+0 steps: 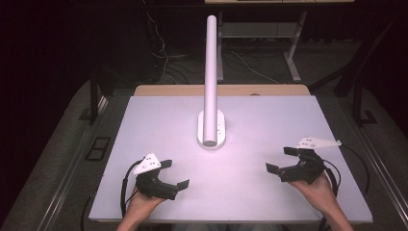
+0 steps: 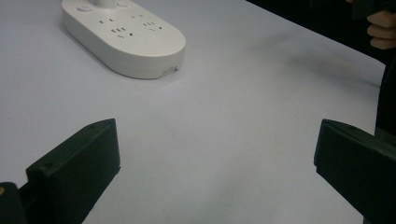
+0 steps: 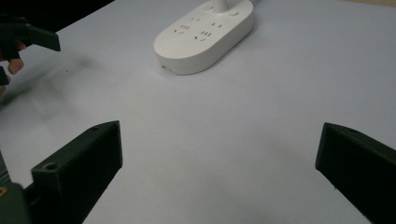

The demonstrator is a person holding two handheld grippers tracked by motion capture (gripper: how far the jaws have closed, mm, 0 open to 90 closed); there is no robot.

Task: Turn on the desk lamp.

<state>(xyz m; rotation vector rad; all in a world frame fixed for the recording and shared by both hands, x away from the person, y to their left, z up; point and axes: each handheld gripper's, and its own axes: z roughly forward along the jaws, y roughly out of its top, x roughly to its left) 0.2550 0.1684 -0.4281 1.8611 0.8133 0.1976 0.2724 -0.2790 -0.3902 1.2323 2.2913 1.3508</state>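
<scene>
Both gripper views resolved sockets on the power strip (image 2: 123,39), table (image 1: 269,192) centre; high view added its white post (image 1: 210,79), perhaps a lamp. Left gripper (image 1: 174,174) at 7 o'clock, right gripper (image 1: 280,160) at 4, both wide, empty. Dark room, floor cables (image 1: 250,65).

Left gripper (image 1: 174,174): black, boxy body, two black block-shaped jaws, each showing a small round hole on its upper face in the left gripper view. A pale grey three-cornered plate (image 1: 147,164) is sitting on top, dotted with small holes. A black cable (image 1: 126,185) is looping off its rear. Right gripper (image 1: 280,160): same black build, same blunt jaws; its grey plate (image 1: 315,143) is tapering to a long point. Black cable (image 1: 335,174) is curling behind it. Bare forearms are showing, no sleeves visible. Left hand (image 1: 140,201) and right hand (image 1: 315,188) are wearing no gloves.
</scene>
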